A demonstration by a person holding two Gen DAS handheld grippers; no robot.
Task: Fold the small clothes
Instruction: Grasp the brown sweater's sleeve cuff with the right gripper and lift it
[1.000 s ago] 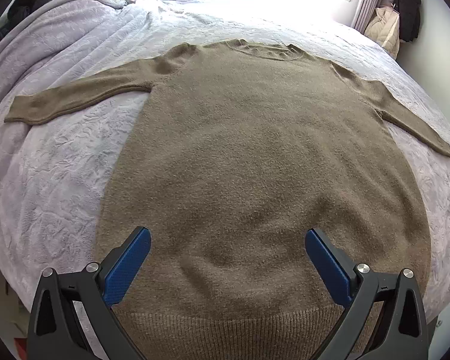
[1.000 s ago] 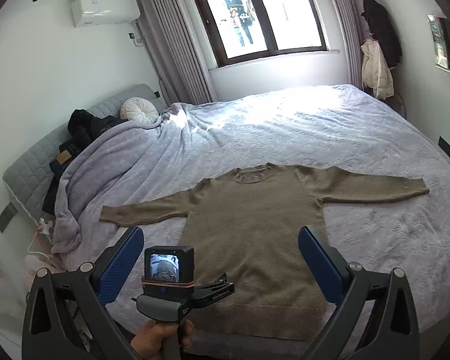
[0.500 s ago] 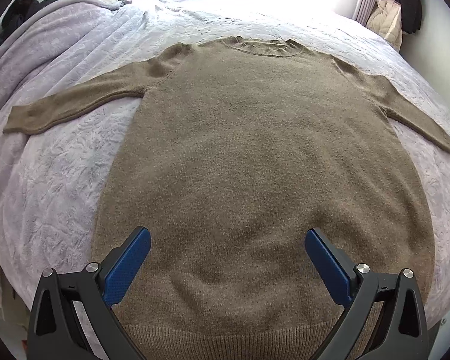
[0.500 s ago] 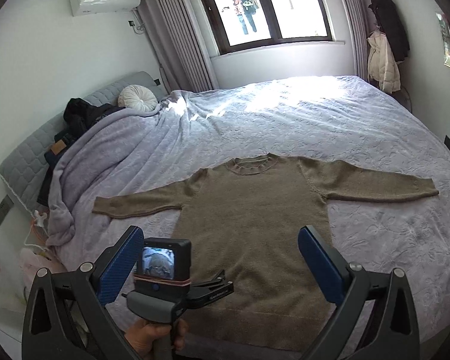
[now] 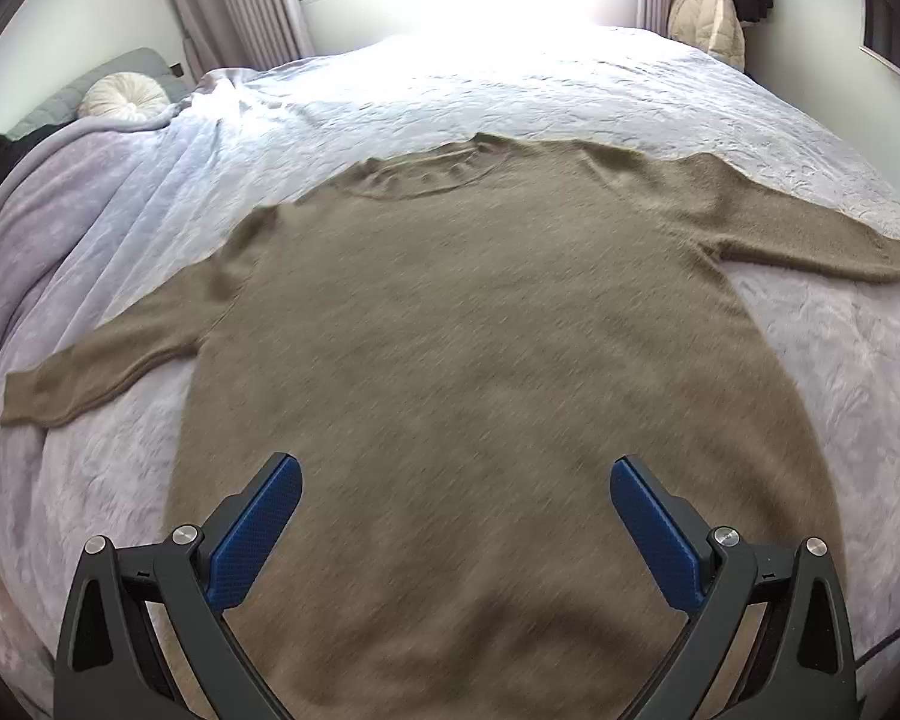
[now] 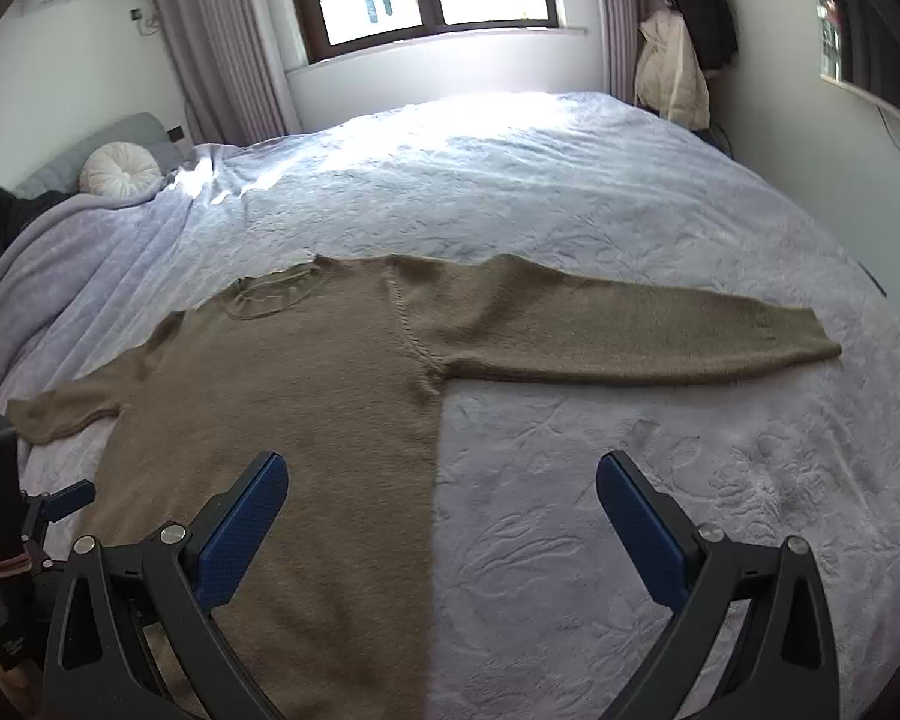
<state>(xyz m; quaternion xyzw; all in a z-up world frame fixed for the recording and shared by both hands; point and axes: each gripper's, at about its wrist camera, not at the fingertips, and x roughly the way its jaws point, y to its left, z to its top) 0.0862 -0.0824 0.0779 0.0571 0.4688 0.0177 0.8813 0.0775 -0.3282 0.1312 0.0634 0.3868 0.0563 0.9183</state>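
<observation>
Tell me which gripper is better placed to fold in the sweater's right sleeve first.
Right. The right gripper, open, hovers by the sweater's right side near that sleeve; the left gripper is over the body.

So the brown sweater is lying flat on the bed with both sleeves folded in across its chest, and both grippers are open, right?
Not quite. The sweater lies flat on the bed, but its sleeves are spread straight out, as the right wrist view shows. Both the left gripper and right gripper are open.
</observation>
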